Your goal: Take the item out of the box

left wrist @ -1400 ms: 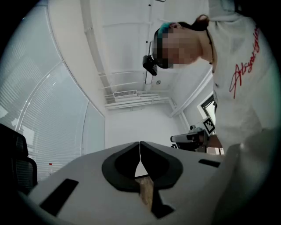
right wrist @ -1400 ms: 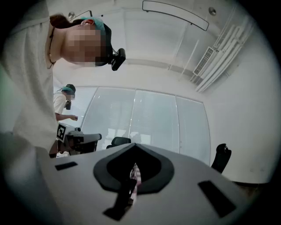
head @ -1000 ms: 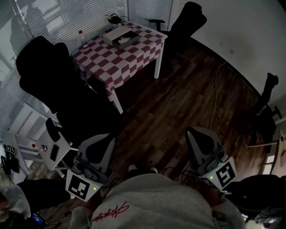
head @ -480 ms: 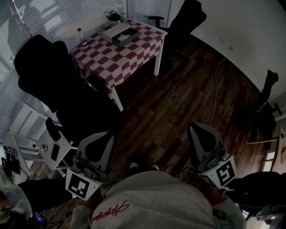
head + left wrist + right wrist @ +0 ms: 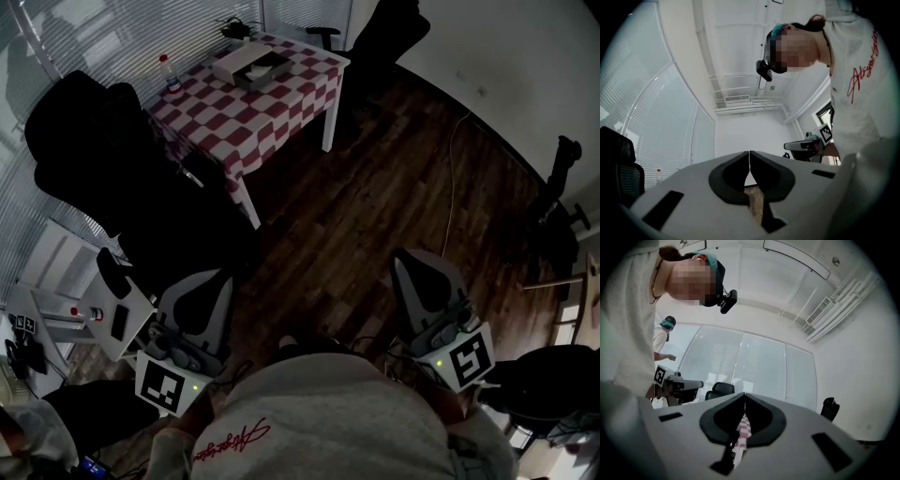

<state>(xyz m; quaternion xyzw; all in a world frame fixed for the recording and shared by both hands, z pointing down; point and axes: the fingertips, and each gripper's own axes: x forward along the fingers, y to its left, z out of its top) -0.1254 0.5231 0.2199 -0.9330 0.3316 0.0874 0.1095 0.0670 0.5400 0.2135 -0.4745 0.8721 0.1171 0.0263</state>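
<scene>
Lettering in red script is running across the person's sweatshirt [image 5: 234, 439], too loose and dim to read. The same red writing is showing sideways in the left gripper view, no clearer. A black-and-white square marker [image 5: 161, 387] is facing up from the left gripper [image 5: 208, 281], and another marker [image 5: 466, 358] from the right gripper [image 5: 414, 264]; both are carrying patterns, not words. No print is showing on the box [image 5: 251, 67] or on the red-capped bottle [image 5: 167, 75] at this range.

Both grippers are being held low in front of the person's body, pointing toward the table [image 5: 281, 112]. The left gripper's fingers are pressing together with nothing between them. The right gripper's fingers are likewise meeting tip to tip, empty.

The box is sitting near the far end of the checked table, well apart from both grippers; what is lying inside it is too small to make out. The bottle is standing near the table's left edge, apart from the box.

Bare wooden floor [image 5: 375, 206] is stretching between the person and the table's near corner. A black chair [image 5: 112, 169] is crowding the table's left side, and another dark chair [image 5: 394, 37] is standing behind its far right corner. A thin cable [image 5: 451, 187] is trailing over the floor to the right. A white side table [image 5: 139, 307] is standing at the lower left, near the left gripper.
</scene>
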